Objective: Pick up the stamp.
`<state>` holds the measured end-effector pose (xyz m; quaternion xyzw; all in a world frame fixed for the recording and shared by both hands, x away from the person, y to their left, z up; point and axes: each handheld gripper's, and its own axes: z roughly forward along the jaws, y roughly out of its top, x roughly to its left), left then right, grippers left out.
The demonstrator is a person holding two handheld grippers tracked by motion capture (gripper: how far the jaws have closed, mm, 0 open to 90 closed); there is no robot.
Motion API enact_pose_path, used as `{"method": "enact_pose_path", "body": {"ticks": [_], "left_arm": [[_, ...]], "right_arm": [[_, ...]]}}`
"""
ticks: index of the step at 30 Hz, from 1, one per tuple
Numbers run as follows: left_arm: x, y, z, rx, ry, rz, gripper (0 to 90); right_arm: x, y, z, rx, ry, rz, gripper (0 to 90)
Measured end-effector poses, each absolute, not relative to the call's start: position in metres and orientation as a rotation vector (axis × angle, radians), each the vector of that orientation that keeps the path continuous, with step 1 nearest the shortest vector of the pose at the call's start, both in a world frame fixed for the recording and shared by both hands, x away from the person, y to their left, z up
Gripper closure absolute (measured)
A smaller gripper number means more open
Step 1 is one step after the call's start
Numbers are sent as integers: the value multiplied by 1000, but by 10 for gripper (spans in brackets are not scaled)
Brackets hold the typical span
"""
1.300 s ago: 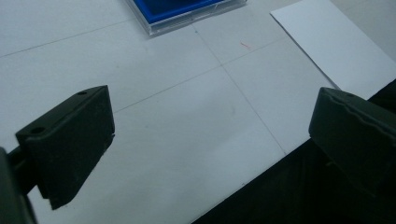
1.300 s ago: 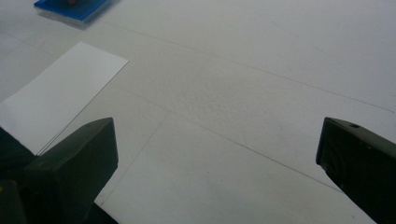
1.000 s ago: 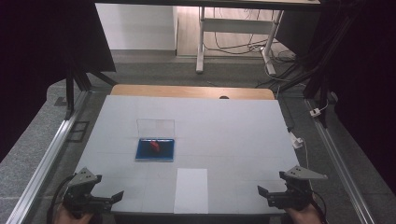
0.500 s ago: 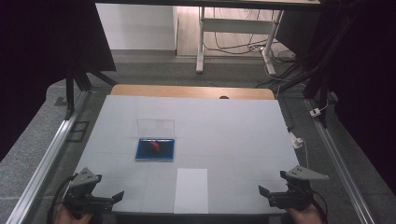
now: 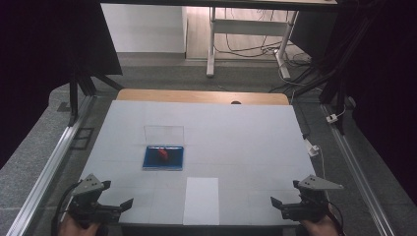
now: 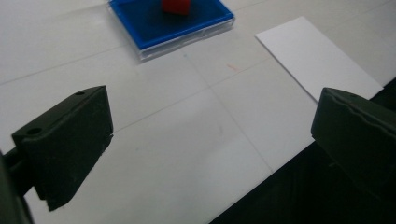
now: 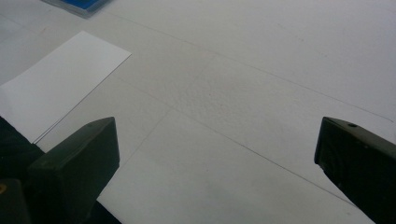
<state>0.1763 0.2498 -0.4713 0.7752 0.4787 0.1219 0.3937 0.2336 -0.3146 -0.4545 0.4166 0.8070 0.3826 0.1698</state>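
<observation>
Left gripper (image 5: 125,203) and right gripper (image 5: 276,202) both wide open, empty, at the bench's (image 5: 246,132) near corners. Red block (image 5: 163,154) in blue tray (image 5: 163,158), left of centre. White sheet (image 5: 201,200) between grippers. Dark room behind.

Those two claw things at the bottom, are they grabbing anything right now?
Left gripper: open, holding nothing.
Right gripper: open, holding nothing.
</observation>
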Motion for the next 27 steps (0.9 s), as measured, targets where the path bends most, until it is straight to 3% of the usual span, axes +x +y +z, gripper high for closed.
{"method": "enact_pose_path", "body": {"ticks": [13, 27], "left_arm": [[194, 241, -476, 1977, 1103, 343, 0], [224, 227, -477, 1975, 1111, 354, 0]], "right_arm": [[234, -313, -455, 1169, 2313, 1084, 2], [235, -312, -455, 1164, 2323, 1073, 2]]}}
